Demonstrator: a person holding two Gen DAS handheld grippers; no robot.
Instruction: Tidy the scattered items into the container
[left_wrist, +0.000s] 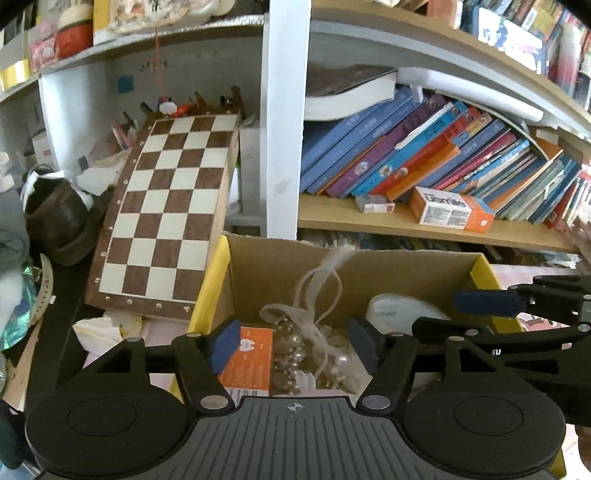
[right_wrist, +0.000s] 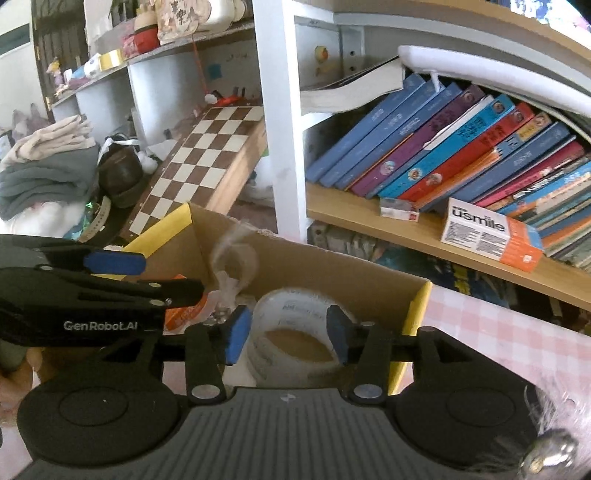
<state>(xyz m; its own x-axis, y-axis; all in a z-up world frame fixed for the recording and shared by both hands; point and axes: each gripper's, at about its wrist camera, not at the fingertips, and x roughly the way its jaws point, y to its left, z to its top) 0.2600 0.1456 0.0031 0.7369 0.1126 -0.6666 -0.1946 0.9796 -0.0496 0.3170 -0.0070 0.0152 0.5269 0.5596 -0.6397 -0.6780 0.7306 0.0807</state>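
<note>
An open cardboard box (left_wrist: 280, 266) with yellow flaps stands in front of the shelves. Inside lie an orange packet (left_wrist: 249, 363), a clear bag of pearly beads with a gauze ribbon (left_wrist: 314, 343) and a white tape roll (left_wrist: 400, 310). My left gripper (left_wrist: 295, 347) is open and empty, hovering over the beads. My right gripper (right_wrist: 288, 334) is open and empty above the tape roll (right_wrist: 291, 332) in the same box (right_wrist: 332, 273). Each gripper shows in the other's view, the right one at the right edge (left_wrist: 517, 310), the left one at the left (right_wrist: 92, 295).
A chessboard (left_wrist: 166, 206) leans against the shelf left of the box. Leaning books (left_wrist: 424, 155) and an orange-white carton (right_wrist: 491, 236) fill the wooden shelf behind. Folded clothes (right_wrist: 44, 170) and a brown shoe (left_wrist: 59, 218) lie at the left. A pink checked cloth (right_wrist: 498, 332) covers the table.
</note>
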